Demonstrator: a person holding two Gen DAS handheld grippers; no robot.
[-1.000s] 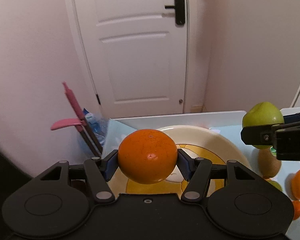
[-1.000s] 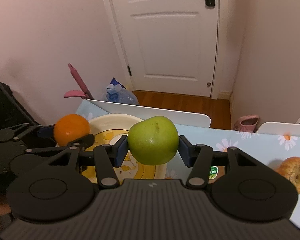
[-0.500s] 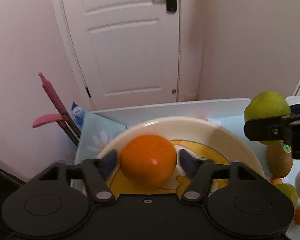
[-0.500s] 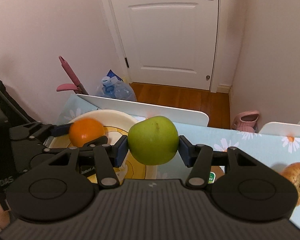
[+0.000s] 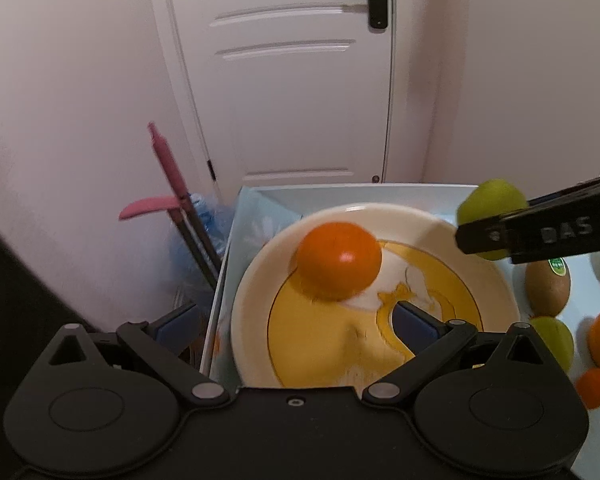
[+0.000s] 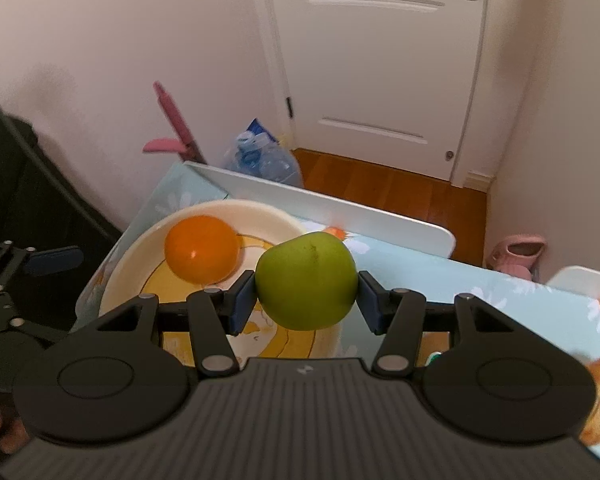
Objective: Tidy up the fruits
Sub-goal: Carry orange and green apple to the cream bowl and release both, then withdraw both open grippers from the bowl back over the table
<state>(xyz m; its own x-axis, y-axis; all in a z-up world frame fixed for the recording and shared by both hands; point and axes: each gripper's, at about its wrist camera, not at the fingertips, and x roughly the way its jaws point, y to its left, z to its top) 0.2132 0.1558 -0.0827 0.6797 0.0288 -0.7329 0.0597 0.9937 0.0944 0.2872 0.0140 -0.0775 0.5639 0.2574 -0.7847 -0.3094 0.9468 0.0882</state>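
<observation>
Left tongs (image 5: 296, 320) opening wide, nothing between them; orange (image 5: 338, 266) on plate (image 5: 496, 280). Right tongs (image 6: 306, 300) clamp apple (image 6: 306, 280) (lower beside orange, then release gently).

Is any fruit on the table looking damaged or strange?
Yes. The pale fruit at the right edge of the right wrist view has brown blotches on its skin and looks bruised or rotting. The orange on the plate looks sound.
</observation>
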